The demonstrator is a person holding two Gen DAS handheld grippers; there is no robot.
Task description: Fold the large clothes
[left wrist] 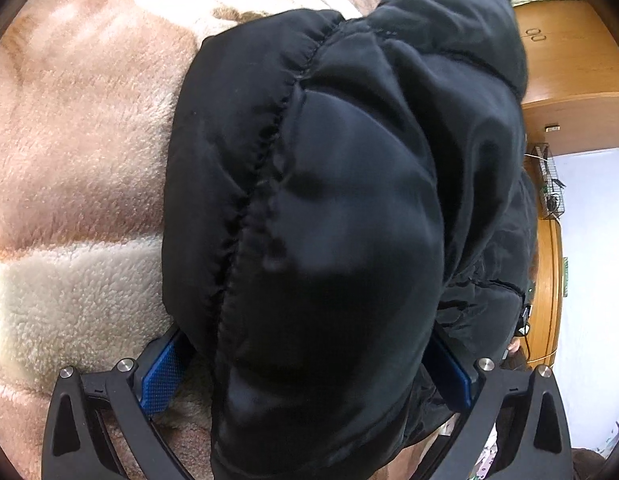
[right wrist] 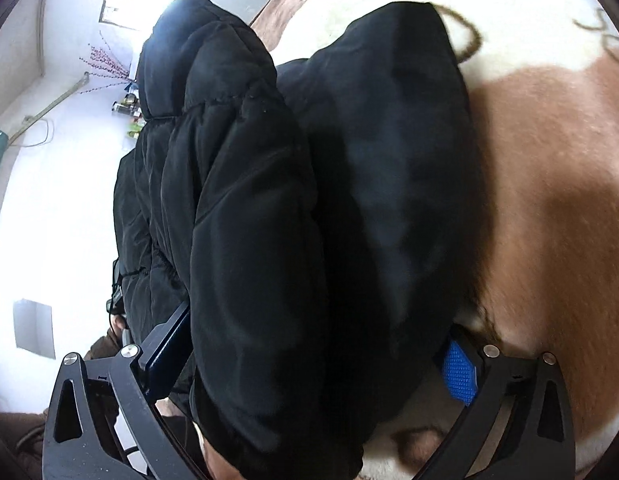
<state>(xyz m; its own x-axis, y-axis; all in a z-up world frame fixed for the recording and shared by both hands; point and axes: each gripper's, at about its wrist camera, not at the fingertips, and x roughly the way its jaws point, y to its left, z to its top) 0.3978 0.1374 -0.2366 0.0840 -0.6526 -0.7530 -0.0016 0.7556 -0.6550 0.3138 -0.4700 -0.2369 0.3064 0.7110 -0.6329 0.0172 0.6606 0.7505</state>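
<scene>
A black puffer jacket (left wrist: 349,200) fills the left wrist view, bunched in thick padded folds over a fleece blanket. My left gripper (left wrist: 309,360) has its blue-padded fingers (left wrist: 165,376) on either side of a thick fold of the jacket and grips it. In the right wrist view the same jacket (right wrist: 309,200) hangs in two padded lobes. My right gripper (right wrist: 317,356) also clamps a thick fold between its blue pads (right wrist: 461,372). Both grips are wide because the padding is bulky.
A pink, tan and cream fleece blanket (left wrist: 69,160) covers the bed, also seen in the right wrist view (right wrist: 549,200). Wooden furniture (left wrist: 569,60) stands at the right of the left view. A white wall and shelf items (right wrist: 129,112) lie beyond the jacket.
</scene>
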